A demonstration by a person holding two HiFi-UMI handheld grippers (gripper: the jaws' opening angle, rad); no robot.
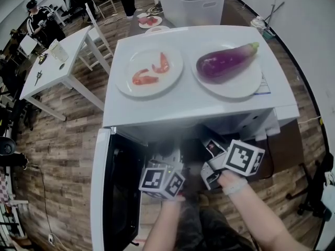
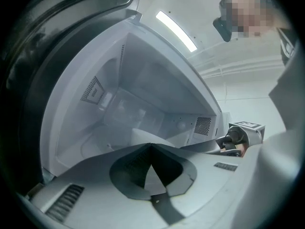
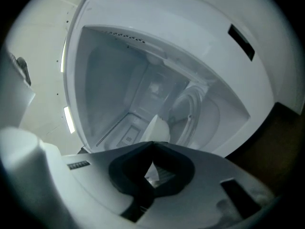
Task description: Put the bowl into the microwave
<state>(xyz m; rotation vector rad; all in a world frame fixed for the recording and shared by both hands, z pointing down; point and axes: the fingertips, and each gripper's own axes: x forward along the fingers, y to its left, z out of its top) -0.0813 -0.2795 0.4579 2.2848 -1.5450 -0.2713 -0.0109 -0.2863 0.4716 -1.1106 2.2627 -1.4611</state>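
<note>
The white microwave stands with its door swung open to the left. Both grippers are held level at its mouth. My left gripper has its jaws meeting at the tips, with the white bowl on the oven floor just beyond them. Whether the tips touch the bowl is hidden. My right gripper is shut with nothing between its jaws. The bowl sits close in front of it, beside the glass turntable. From above, the left gripper and the right gripper reach under the oven's top, and the bowl is hidden.
On top of the microwave sit a plate of shrimp and a plate with an eggplant. Behind it stands a white bin. A white table and seated people are at the far left. The floor is wood.
</note>
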